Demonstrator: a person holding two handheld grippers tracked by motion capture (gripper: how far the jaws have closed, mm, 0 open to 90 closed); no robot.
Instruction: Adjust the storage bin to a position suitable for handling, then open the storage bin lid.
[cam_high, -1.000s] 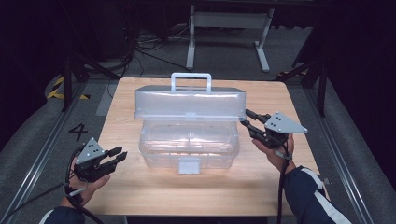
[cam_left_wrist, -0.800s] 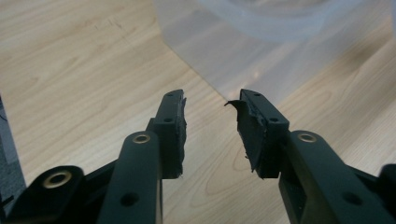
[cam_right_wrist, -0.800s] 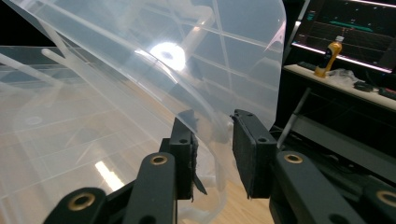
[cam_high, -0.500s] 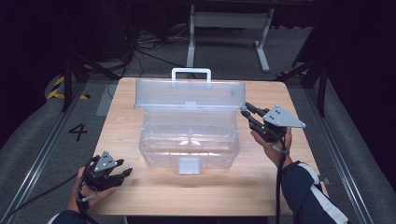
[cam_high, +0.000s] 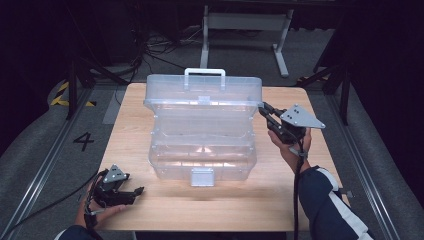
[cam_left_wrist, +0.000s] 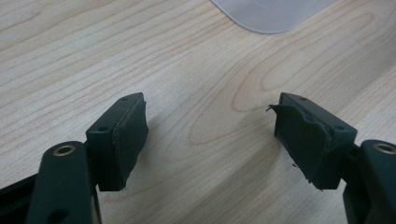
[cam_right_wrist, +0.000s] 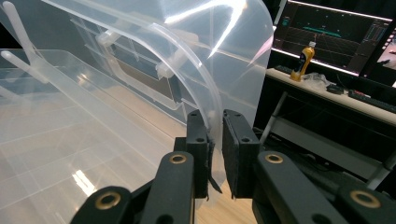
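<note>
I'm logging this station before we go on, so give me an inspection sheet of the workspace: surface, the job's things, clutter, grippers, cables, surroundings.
Surface: wooden table, light grain, bare around the box.
Job's things: clear plastic box at the table's middle, white latch facing the person; its lid with handle stands raised at the far side.
Clutter: nothing seen on the table.
Grippers: left gripper open, low over the near left corner, nothing between its jaws; right gripper shut on the lid's right edge.
Cables: one cable trails from the right gripper along the sleeve; more lie on the floor behind.
Surroundings: dark room, grey floor marked 4, a metal stand beyond the table.
</note>
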